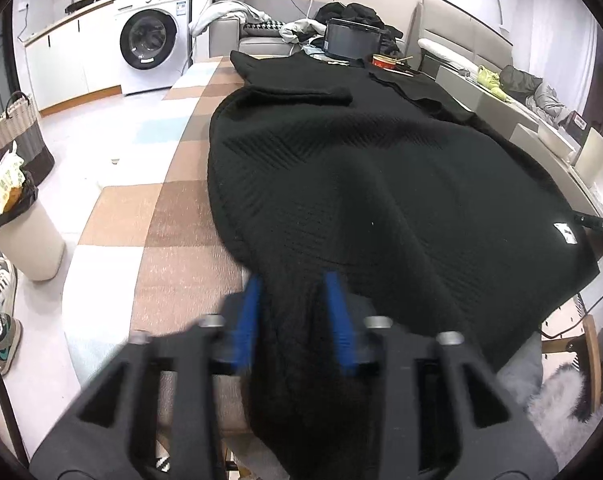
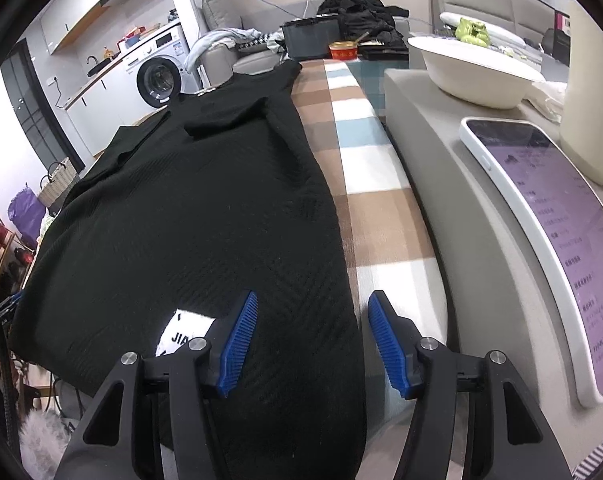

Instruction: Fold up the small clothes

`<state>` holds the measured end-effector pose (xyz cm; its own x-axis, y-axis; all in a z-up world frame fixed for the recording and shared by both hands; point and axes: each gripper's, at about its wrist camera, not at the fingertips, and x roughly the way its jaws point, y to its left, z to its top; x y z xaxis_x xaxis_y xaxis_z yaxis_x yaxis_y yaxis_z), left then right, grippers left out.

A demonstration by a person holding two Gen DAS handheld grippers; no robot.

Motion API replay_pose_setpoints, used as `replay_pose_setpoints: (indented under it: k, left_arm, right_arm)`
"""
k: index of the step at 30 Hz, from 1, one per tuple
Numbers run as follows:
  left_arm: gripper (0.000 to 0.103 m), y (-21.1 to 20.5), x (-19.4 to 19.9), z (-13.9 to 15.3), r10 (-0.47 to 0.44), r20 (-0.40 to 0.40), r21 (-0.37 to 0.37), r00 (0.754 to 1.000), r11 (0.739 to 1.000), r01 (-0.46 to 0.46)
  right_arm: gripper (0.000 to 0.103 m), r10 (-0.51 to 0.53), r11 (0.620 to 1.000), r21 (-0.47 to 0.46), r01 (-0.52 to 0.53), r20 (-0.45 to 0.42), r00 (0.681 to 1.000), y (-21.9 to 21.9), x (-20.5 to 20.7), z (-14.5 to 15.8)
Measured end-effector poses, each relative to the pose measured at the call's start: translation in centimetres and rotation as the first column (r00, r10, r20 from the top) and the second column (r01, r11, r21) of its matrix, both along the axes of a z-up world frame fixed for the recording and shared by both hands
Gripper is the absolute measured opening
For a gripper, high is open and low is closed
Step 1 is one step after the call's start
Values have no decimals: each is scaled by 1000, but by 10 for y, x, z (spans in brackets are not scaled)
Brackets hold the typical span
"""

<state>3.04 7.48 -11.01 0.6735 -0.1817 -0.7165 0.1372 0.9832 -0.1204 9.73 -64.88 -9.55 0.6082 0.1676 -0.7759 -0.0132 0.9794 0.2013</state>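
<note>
A black knitted garment (image 1: 361,184) lies spread on the checked table cover (image 1: 181,216), one short sleeve (image 1: 297,94) folded over its far end. My left gripper (image 1: 293,320) is shut on the garment's near hem, which bunches between the blue fingers (image 1: 251,312) and hangs down. In the right wrist view the same garment (image 2: 189,216) covers the left of the table, a white label (image 2: 185,334) near its hem. My right gripper (image 2: 311,344) is open, its jaws straddling the garment's right edge at the near corner, holding nothing.
A grey raised surface (image 2: 429,184) right of the checked cover (image 2: 365,160) carries a white phone (image 2: 557,232) and a white bowl (image 2: 473,76). A dark pot (image 1: 351,40), a red tin (image 1: 385,62) and dark clothes stand at the far end. A bin (image 1: 25,236) and washing machine (image 1: 149,40) are left.
</note>
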Motion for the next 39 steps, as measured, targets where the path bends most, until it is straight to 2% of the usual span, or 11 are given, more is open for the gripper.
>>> replay_pose_setpoints:
  k: [1, 2, 4, 5, 8, 11, 15, 21, 26, 30, 39]
  left_arm:
    - [7, 1, 1, 0, -9, -3, -20, 1000, 1000, 9]
    - [5, 3, 2, 1, -10, -5, -43, 1000, 999, 10]
    - [4, 8, 2, 5, -15, 9, -71, 1000, 997, 15]
    - [4, 10, 2, 8, -14, 19, -82, 1000, 996, 16]
    - [4, 25, -2, 23, -17, 66, -160, 998, 987, 27]
    - [4, 43, -8, 43, -2, 127, -220, 992, 975, 31]
    - [4, 65, -15, 66, 27, 197, -272, 980, 962, 28]
    - [3, 98, -8, 83, 101, 238, -307, 966, 951, -24]
    - [3, 108, 19, 87, 117, 243, -328, 963, 944, -33]
    - [3, 110, 54, 80, 124, 200, -316, 972, 947, -56]
    - [3, 90, 143, 66, 141, 115, -185, 983, 976, -118]
  right_arm:
    - [45, 16, 1000, 1, -16, 5, 1000, 2, 2, -1]
    - [25, 34, 999, 0, -34, 12, 999, 4, 3, -1]
    - [8, 64, 998, -12, -63, 27, 998, 11, 5, -2]
    - [6, 83, 997, 4, -83, 43, 996, 12, 5, -1]
    - [5, 110, 992, 54, -117, 112, 988, 14, -1, 11]
    - [5, 108, 980, 146, -138, 195, 975, 6, -11, 29]
    - [5, 94, 934, 300, -195, 321, 942, -4, -25, 48]
    - [5, 31, 921, 345, -180, 397, 917, -1, -20, 63]
    - [5, -58, 951, 302, -67, 388, 920, 9, 13, 68]
    - [5, -89, 963, 268, 1, 317, 944, 16, 57, 62]
    - [5, -43, 991, 135, 15, 209, 977, 38, 137, 57]
